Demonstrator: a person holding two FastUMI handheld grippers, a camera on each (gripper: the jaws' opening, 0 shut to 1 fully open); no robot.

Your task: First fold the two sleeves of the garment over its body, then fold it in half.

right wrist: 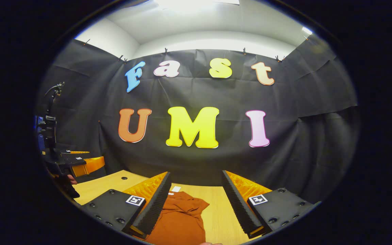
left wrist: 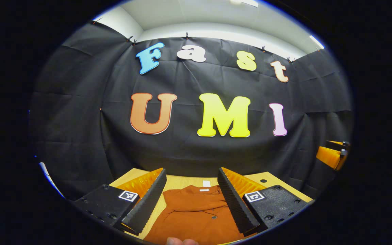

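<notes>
Left gripper (left wrist: 192, 200): fingers spread wide apart, nothing between them, held above the counter (left wrist: 182, 182) and looking forward over it. Released, no contact with cloth.

Right gripper (right wrist: 196, 200): likewise spread wide, grasping nothing, raised clear of the counter. In the right gripper view the left gripper appears at the far left edge, with part of a hand (right wrist: 71, 178) on its grip.

Garment (left wrist: 196, 212): a rust-orange top lying on the pale wooden counter directly below and ahead of the left gripper. In the left gripper view its neck end, with a small white tag (left wrist: 204, 190), points toward the booth wall, and a small dark button or stud sits on the chest. In the right gripper view the garment lies to the left, under and beside that gripper's left finger, with one short sleeve (right wrist: 196, 206) spread outward on the counter, bare wood beyond it.

Progress, as judged: the visible sleeve lies out flat and is not folded over the body. The other sleeve and the lower hem are hidden below the edge of both views, so their condition cannot be confirmed. No fold is evident. Both sleeve folds and the final halving appear outstanding; the task stands at or near its start.
</notes>
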